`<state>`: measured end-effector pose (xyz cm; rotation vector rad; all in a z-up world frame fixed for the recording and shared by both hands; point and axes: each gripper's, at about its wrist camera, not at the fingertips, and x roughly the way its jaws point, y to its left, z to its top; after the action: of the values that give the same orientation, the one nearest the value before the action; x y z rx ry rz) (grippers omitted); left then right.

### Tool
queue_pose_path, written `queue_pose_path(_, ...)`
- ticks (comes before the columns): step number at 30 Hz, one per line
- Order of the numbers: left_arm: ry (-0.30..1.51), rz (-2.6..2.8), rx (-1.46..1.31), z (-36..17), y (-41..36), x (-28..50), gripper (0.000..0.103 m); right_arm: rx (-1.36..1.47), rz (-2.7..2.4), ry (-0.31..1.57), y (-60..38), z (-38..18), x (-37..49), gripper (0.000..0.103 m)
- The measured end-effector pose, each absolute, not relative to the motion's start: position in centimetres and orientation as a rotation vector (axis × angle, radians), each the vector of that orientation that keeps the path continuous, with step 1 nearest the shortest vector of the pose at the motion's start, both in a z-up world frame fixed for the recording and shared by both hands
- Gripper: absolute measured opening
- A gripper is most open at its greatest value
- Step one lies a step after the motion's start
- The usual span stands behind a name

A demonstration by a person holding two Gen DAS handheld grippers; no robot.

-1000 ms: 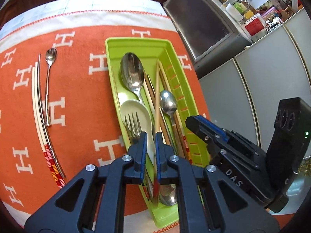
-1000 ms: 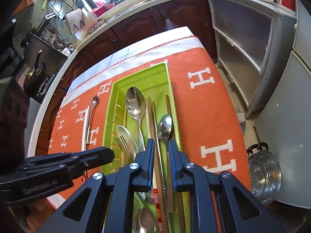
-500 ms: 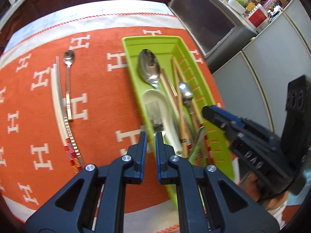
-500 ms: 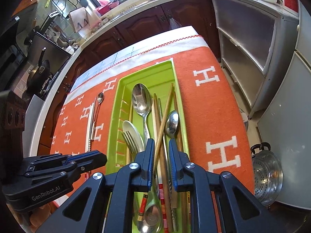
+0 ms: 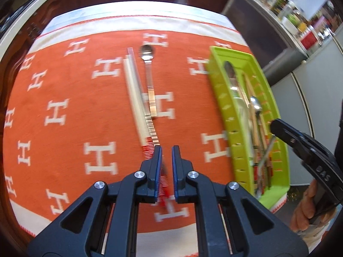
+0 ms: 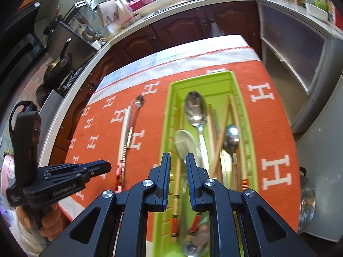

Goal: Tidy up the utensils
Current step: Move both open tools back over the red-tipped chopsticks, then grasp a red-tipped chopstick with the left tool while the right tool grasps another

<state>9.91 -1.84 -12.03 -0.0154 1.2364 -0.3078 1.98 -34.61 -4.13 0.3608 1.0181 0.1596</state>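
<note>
I have the left gripper (image 5: 166, 150) above the orange cloth (image 5: 64, 81), over the red-banded near end of the white chopsticks (image 5: 135, 94) that lie beside a small metal spoon (image 5: 148, 68), well apart from the green tray (image 5: 227, 107); its jaws are opening, a narrow gap showing, and they pinch nothing. My right gripper (image 6: 178, 158) hangs over the near end of that tray (image 6: 249, 141), above the white spoon (image 6: 184, 141) and fork; whether its jaws, slightly apart, grip anything I cannot tell; the large metal spoon (image 6: 195, 109), wooden chopsticks (image 6: 223, 132) and a smaller spoon (image 6: 231, 137) lie loosely in the tray.
</note>
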Motion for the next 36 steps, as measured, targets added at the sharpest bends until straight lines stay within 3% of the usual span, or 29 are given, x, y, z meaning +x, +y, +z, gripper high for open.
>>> queue_pose_path(2,1.24,-0.283,-0.027,-12.5,-0.8,10.2,0.018,0.347,0.18,1.019,-33.6,-3.8,2.2,0.015)
queue_pose_path(4,1.247,-0.256,-0.041,-13.2,0.6,10.4,0.019,0.333,0.205,1.016,-32.3,-3.4,2.4,0.015)
queue_pose_path(36,1.215,-0.289,0.063,-17.5,-2.3,9.5,0.02,0.262,0.283,1.102,-25.3,-6.3,3.9,0.015)
